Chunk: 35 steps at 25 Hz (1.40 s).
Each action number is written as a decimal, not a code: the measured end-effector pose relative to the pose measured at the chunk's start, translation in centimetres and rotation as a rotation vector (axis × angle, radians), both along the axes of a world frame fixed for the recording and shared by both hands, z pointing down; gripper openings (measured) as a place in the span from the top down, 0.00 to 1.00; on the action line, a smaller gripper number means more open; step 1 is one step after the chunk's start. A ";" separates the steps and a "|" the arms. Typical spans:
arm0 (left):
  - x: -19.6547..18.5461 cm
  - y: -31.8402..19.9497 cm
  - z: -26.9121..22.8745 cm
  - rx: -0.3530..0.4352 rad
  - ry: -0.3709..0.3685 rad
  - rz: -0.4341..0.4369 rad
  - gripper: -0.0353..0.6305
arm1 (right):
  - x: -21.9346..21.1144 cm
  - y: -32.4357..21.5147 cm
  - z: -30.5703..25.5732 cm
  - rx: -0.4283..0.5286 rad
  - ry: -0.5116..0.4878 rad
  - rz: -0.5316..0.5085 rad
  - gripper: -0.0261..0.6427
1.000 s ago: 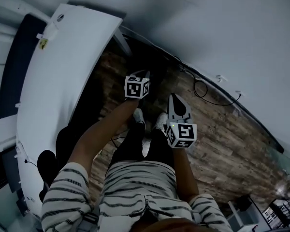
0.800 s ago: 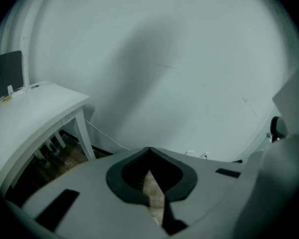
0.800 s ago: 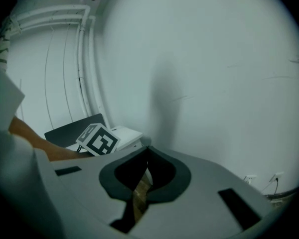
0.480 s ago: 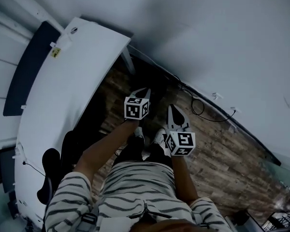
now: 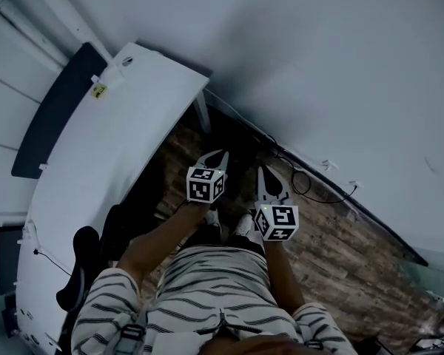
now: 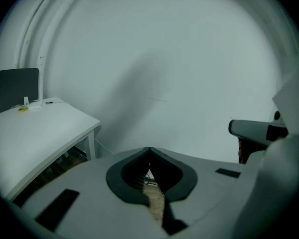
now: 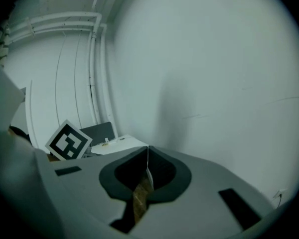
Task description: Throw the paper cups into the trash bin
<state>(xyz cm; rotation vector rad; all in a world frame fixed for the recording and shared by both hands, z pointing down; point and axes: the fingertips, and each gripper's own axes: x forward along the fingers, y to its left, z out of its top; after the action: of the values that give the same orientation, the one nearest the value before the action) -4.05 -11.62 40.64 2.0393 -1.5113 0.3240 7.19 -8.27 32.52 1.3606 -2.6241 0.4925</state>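
Paper cups & trash bin: not in any view, can't tell where. Left gripper (image 6: 149,152): jaws fully together, tips meeting, nothing btwn them, only a sliver of wood floor (image 5: 333,250) shows thru the slot behind. Right gripper (image 7: 147,153): same, jaws closed tip to tip, empty. Head view: both are held out in front of the person's striped shirt (image 5: 214,287), side by side, near but apart, above the shoes (image 5: 244,224), pointing twd the white wall (image 5: 318,65). White desk (image 5: 96,176) at left, w/ dark panel (image 5: 55,109) on its left side. Black cable (image 5: 311,191) lies on the floor along the wall base. Right gripper view catches the left gripper's marker cube (image 7: 68,141) at lower left.
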 end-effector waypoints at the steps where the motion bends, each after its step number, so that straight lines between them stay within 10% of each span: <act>1: -0.1 0.4 -0.4 0.007 0.004 -0.003 0.91 | -0.2 0.2 -0.1 0.000 0.003 -0.003 0.95; 35: 0.5 3.9 -10.4 0.299 -0.054 0.015 0.91 | -2.7 -1.0 -5.4 0.116 -0.019 -0.064 0.95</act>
<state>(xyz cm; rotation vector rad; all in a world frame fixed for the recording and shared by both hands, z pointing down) -3.56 -7.73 30.22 2.2887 -1.6604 0.1669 4.47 -9.23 27.10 1.3046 -2.7412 0.3517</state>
